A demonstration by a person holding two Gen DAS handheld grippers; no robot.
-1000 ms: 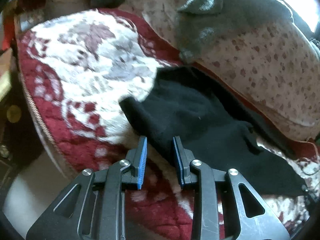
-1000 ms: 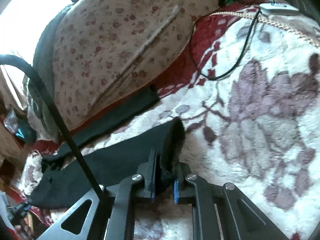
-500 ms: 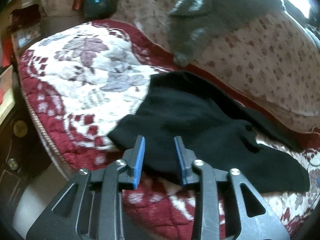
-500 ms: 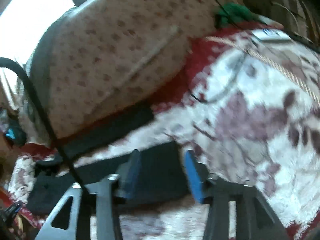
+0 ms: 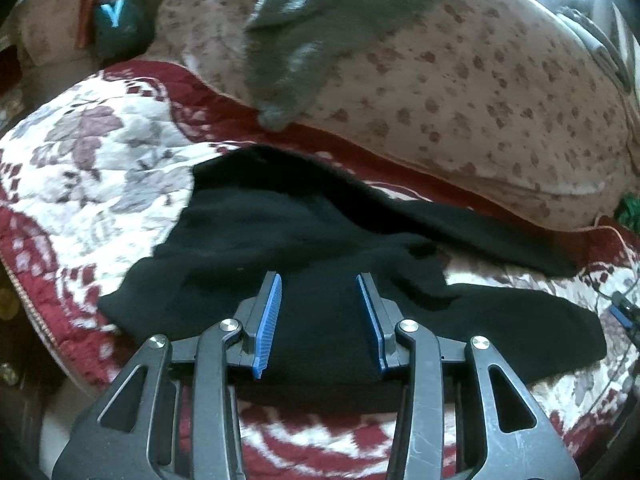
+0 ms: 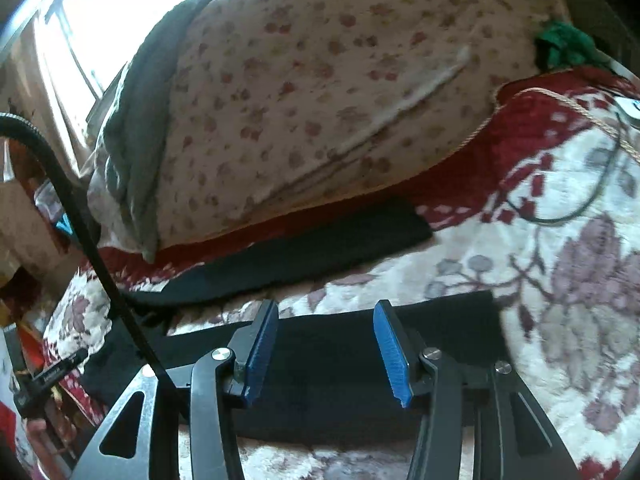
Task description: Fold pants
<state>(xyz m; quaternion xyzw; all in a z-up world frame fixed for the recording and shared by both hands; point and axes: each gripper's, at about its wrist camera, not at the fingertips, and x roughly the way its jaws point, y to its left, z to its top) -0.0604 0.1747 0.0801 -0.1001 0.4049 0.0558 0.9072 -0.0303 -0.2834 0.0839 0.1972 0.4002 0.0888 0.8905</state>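
Observation:
Black pants [image 5: 280, 232] lie spread on a red and white floral quilt [image 5: 100, 152]. The waist end is at the left and two legs run off to the right. My left gripper [image 5: 318, 278] hovers over the near part of the pants; its jaws are opening and its blue pads pinch no cloth. In the right wrist view the near leg [image 6: 328, 364] lies flat under my right gripper [image 6: 326, 306], which stands open and holds nothing. The far leg [image 6: 320, 252] stretches along the foot of the bedding pile.
A big flower-print bedding bundle [image 5: 460, 92] with a grey knit garment [image 5: 320, 20] on it fills the back. A green cloth [image 6: 564, 46] and a thin dark cable [image 6: 592, 200] lie at the quilt's far right. The bed edge [image 5: 24, 292] drops off at left.
My right gripper let go of the leg hem, opened wide and drew back; the leg now lies flat. My left gripper widened and moved right, over the pants.

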